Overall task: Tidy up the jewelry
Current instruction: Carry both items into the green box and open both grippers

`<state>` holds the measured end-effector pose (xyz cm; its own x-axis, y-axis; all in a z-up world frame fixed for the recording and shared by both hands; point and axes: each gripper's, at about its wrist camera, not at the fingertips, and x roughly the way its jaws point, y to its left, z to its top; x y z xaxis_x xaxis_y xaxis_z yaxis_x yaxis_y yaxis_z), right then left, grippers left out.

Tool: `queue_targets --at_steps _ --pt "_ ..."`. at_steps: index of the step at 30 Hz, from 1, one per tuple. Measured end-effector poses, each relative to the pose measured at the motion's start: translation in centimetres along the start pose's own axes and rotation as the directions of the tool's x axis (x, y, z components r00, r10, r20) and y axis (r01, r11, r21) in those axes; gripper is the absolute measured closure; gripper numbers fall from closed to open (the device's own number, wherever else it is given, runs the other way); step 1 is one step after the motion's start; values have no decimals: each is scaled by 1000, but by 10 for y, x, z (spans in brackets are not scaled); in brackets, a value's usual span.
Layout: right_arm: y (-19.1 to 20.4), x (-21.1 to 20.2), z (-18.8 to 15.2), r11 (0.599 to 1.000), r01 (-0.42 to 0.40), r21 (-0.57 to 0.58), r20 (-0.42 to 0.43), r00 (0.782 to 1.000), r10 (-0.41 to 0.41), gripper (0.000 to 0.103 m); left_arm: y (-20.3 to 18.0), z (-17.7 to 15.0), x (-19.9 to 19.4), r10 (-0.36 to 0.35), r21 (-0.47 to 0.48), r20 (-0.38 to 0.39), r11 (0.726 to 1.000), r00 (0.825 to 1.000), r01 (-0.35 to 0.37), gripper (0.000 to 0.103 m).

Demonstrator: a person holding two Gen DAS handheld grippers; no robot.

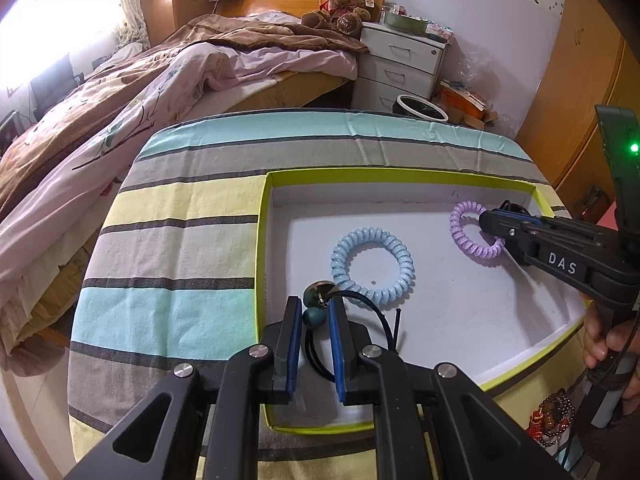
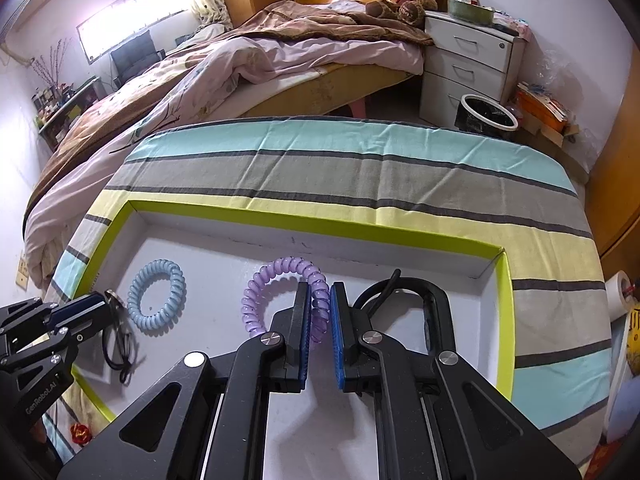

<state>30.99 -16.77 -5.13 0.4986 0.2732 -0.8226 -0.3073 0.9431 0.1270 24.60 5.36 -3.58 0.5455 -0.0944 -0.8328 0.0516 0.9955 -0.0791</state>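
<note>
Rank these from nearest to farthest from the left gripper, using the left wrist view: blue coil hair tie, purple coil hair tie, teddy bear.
1. Blue coil hair tie: just ahead of the left gripper, in the tray.
2. Purple coil hair tie: far right of the tray.
3. Teddy bear: on the bed, by the headboard.

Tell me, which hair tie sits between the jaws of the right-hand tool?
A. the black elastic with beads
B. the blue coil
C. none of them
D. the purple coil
D: in the right wrist view the purple coil passes between the right gripper jaws inside the tray, while the blue coil lies apart, untouched.
</note>
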Motion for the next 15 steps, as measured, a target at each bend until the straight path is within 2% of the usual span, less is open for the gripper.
queue_targets --at_steps 9,15 --pt "1 2 0 1000 0 0 3 1000 0 93 1 1 1 -9 -1 3 1000 1000 9 88" --pt "3 1 0 1000 -5 6 8 1000 5 88 1 1 0 -25 -13 4 1000 1000 25 85"
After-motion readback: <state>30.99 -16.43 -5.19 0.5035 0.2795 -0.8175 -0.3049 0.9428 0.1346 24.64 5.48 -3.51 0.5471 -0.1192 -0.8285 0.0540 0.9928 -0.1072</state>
